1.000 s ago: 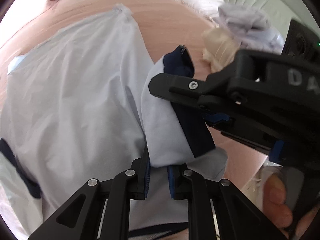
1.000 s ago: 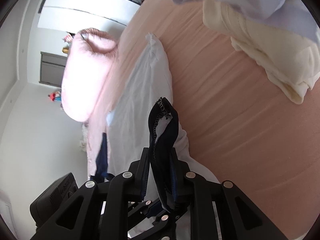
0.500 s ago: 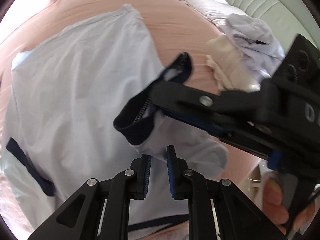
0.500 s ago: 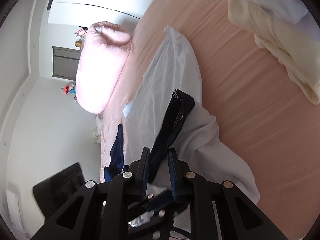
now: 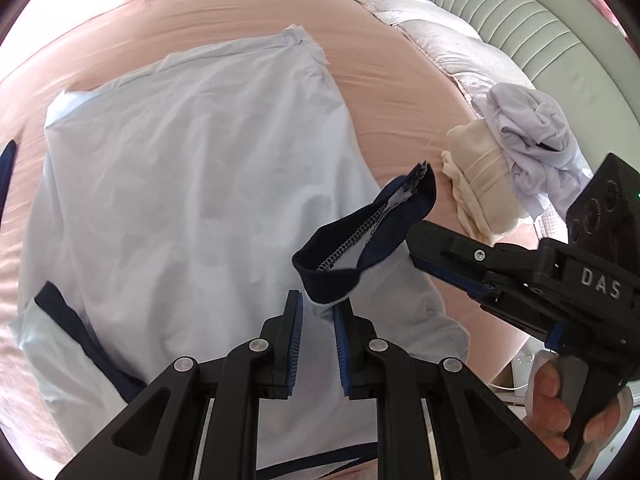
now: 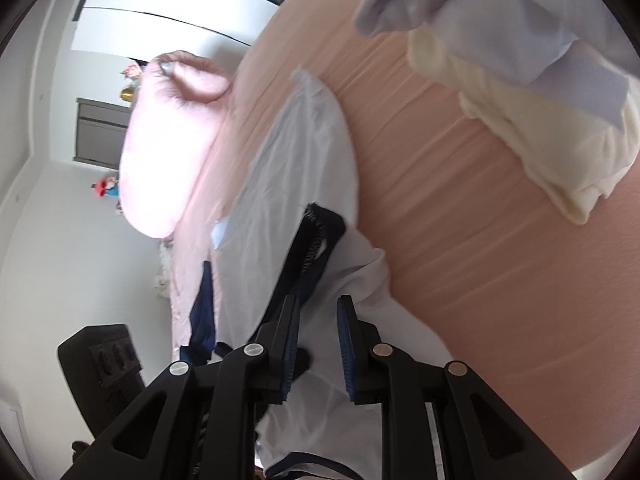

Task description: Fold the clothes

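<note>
A pale blue shirt with navy trim lies spread on the pink bed sheet. One sleeve is lifted off it, and its navy cuff curls upward. My left gripper is shut on the pale fabric just below that cuff. My right gripper reaches in from the right, its tips beside the cuff. In the right wrist view the right gripper is opening: the navy cuff hangs by the left finger and the pads do not press on it.
A cream garment and a crumpled lavender one lie at the right of the bed. A grey padded headboard runs behind them. A pink pillow lies at the far end. A hand holds the right gripper.
The right gripper's jaws have parted and let go of the navy cuff, which was clamped between them. The left gripper has drawn back with the sleeve, so more of the shirt shows.
</note>
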